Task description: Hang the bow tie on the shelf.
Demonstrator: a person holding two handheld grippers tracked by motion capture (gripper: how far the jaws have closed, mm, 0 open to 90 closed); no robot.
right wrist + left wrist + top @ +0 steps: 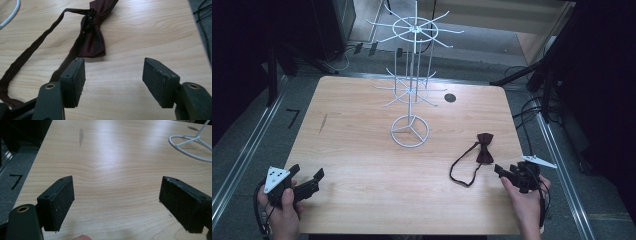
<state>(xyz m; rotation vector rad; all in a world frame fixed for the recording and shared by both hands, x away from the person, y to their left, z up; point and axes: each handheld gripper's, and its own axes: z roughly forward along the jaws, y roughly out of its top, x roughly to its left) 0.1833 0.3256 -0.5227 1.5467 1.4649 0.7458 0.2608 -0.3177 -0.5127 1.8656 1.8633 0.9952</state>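
Right hand-held gripper (pixel 113 80) gapes wide, holding nothing, just short of the bow tie (pixel 95 37); left hand-held gripper (pixel 116 202), well apart from it, gapes too, holding nothing.

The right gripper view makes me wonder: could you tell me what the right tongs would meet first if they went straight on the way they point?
Most likely the dark red bow tie, lying flat on the table just beyond the open right tongs; its near wing sits slightly left of centre, so depth is uncertain.

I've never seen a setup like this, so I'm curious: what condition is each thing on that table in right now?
Bow tie: lying flat, strap looped out, untouched.
White wire rack: upright, hooks bare.
Right gripper: jaws open, just short of the bow tie.
Left gripper: jaws open over bare wood.
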